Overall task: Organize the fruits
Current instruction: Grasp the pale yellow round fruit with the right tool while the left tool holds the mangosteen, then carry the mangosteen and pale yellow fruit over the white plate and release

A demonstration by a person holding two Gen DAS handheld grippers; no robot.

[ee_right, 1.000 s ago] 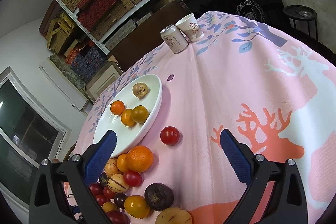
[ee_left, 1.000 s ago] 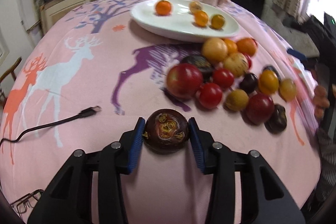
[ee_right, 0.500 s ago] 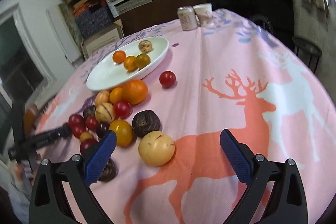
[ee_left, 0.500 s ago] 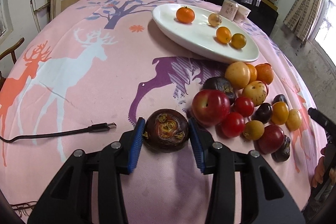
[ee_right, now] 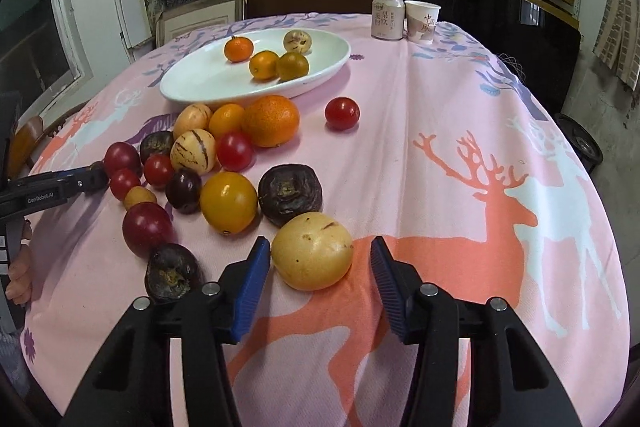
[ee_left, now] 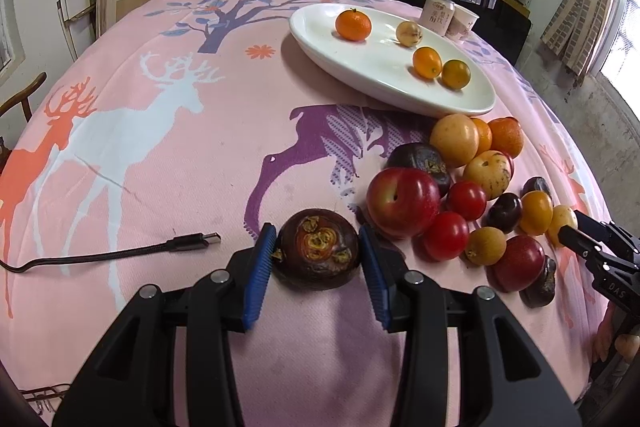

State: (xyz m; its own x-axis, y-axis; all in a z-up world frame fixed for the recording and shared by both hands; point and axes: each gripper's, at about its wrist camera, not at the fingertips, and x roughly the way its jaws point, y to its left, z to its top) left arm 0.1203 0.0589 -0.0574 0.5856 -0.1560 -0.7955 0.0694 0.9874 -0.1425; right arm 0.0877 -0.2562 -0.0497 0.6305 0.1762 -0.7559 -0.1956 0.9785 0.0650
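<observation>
Left gripper (ee_left: 318,259) clamps a dark mangosteen (ee_left: 318,249); right gripper (ee_right: 316,279) spread wide around a yellow fruit (ee_right: 312,251).

Mangosteen pinched between both blue pads just above the pink tablecloth (ee_left: 160,147), beside the fruit pile (ee_left: 472,195). Yellow fruit sits on the cloth, left pad close, right pad apart. White plate (ee_right: 192,83) behind holds four fruits.

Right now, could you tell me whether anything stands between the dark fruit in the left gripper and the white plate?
Nothing visible blocks it. The left gripper is shut on the dark fruit, and only bare tablecloth lies ahead to the near rim of the white plate. The fruit pile sits off to the right.
</observation>
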